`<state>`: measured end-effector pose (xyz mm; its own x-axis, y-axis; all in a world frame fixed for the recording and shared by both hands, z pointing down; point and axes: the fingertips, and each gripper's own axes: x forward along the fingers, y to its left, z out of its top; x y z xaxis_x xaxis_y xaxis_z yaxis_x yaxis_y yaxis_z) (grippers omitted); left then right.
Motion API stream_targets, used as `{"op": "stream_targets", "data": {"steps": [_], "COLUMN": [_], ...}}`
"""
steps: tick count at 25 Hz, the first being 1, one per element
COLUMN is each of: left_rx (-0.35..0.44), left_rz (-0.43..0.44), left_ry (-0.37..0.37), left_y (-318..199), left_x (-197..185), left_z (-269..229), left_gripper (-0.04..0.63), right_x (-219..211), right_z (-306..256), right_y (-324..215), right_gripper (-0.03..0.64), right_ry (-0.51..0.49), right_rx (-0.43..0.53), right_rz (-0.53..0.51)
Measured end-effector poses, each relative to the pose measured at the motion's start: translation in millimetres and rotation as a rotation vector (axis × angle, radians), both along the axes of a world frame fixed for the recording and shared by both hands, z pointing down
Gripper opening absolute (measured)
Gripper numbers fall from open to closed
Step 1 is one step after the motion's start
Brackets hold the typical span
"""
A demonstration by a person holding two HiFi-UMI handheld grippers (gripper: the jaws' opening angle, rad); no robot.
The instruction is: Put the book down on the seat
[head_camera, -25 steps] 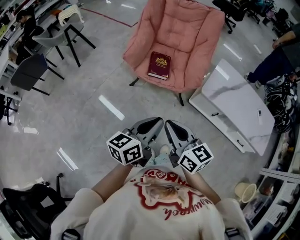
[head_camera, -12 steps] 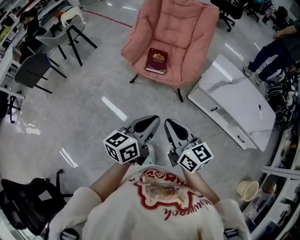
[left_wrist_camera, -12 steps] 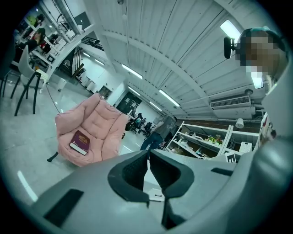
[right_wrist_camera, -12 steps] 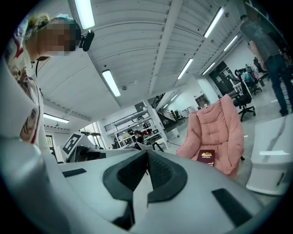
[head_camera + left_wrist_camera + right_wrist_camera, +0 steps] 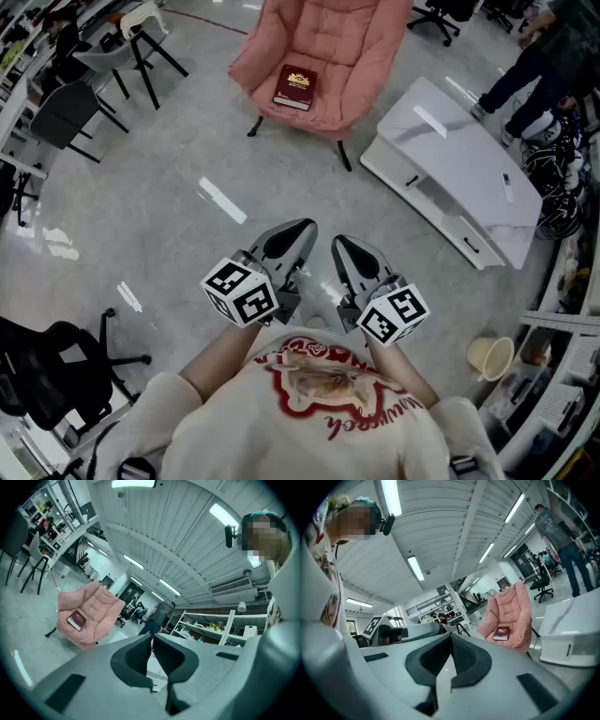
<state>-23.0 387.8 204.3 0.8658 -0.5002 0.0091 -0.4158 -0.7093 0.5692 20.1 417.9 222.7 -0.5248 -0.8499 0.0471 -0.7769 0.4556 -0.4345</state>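
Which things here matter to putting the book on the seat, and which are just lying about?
Job: dark red hardback book, lying on pink padded armchair; left tool and right tool, both shut, empty.
Lying about: white marble-look low table; black swivel office chair; cream plastic bucket.

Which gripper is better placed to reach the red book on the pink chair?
Left, marginally. The book lies on the pink chair's seat in line with the left gripper; the right gripper sits further right. Both shut, empty, distant.
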Motion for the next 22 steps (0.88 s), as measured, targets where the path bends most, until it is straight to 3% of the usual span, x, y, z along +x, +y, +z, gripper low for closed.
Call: {"op": "stream_targets", "data": {"steps": [9,22], "left_rx": [0.059,0.077], "left_rz": [-0.055,-0.056], "left_ry": [0.0,-0.022], "left_y": [96.5,129.4], "left_x": [-6.0,-22.2], "left_z": [-20.1,-28.1], "left_gripper": [0.021,0.02], "right_x": [-7.1,-22.7], "right_z": [-18.3,-34.9], "right_y": [89.4,120.1], "right_gripper": [0.002,0.002], "right_ry": [-0.012,-0.002], "right_rx": [0.05,0.08], "right_rz": [-0.056,-0.046]}}
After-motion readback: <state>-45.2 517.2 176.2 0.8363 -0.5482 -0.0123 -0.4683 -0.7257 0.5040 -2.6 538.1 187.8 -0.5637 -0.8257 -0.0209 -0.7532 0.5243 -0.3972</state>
